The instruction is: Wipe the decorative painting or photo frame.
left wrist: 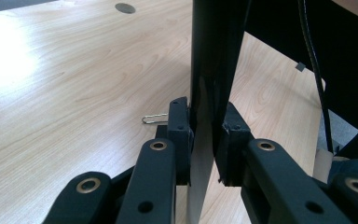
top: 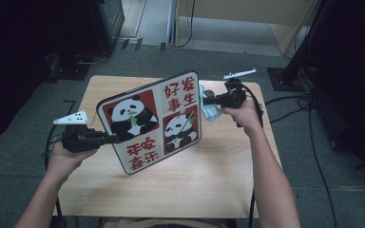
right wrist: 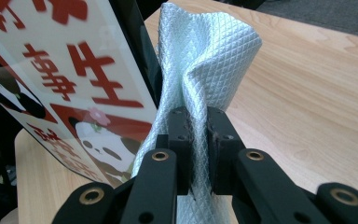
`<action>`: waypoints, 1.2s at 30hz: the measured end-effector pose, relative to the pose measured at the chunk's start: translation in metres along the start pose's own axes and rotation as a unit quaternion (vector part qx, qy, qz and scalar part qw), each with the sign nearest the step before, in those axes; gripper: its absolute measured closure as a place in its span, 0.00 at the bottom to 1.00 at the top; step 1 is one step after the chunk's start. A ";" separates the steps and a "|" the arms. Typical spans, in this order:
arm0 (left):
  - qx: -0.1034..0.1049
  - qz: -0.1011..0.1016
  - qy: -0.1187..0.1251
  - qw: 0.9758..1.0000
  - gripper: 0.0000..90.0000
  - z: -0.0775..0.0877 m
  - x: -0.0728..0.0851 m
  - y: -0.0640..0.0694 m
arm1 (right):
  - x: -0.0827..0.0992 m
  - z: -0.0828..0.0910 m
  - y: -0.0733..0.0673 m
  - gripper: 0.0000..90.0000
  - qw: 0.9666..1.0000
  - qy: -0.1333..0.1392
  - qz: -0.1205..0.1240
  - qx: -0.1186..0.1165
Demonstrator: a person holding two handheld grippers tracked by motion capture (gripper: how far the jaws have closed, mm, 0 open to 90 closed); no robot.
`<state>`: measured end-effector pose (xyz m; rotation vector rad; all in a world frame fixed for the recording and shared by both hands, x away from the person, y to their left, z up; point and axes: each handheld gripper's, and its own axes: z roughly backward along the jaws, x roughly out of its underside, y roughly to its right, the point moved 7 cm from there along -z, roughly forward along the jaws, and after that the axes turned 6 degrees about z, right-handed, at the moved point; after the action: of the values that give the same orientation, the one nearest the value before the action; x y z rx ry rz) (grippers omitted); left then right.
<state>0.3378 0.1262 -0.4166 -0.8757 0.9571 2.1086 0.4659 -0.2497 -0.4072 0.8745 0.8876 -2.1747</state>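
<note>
You've got the panda board [top: 149,121] tilted up above the wooden table [top: 209,180], its printed face toward you, so the cloth can reach it. Your left gripper [top: 110,138] pinches its lower left edge to steady it. Your right gripper [top: 205,100] clamps the pale blue cloth [top: 211,110], bunched against the board's right edge.

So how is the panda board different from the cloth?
The panda board is a stiff flat panel printed with red squares, pandas and red characters; the cloth is soft, plain pale blue-green, quilted and bunched. The board is much larger. The left gripper clamps the board's edge; the right gripper pinches the cloth. Both are held above the table.
</note>
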 end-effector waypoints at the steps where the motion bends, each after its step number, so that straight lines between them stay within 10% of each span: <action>1: 0.001 0.000 0.000 1.000 0.88 0.000 0.000 0.000 | 0.004 -0.001 0.001 0.92 1.000 0.000 -0.001 -0.004; 36: -0.001 -0.001 0.001 1.000 0.88 0.000 0.000 0.000 | 0.097 -0.035 0.021 0.92 0.996 -0.042 -0.071 -0.012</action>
<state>0.3374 0.1259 -0.4170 -0.8792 0.9564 2.1078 0.4362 -0.2632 -0.5075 0.7213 0.9586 -2.2997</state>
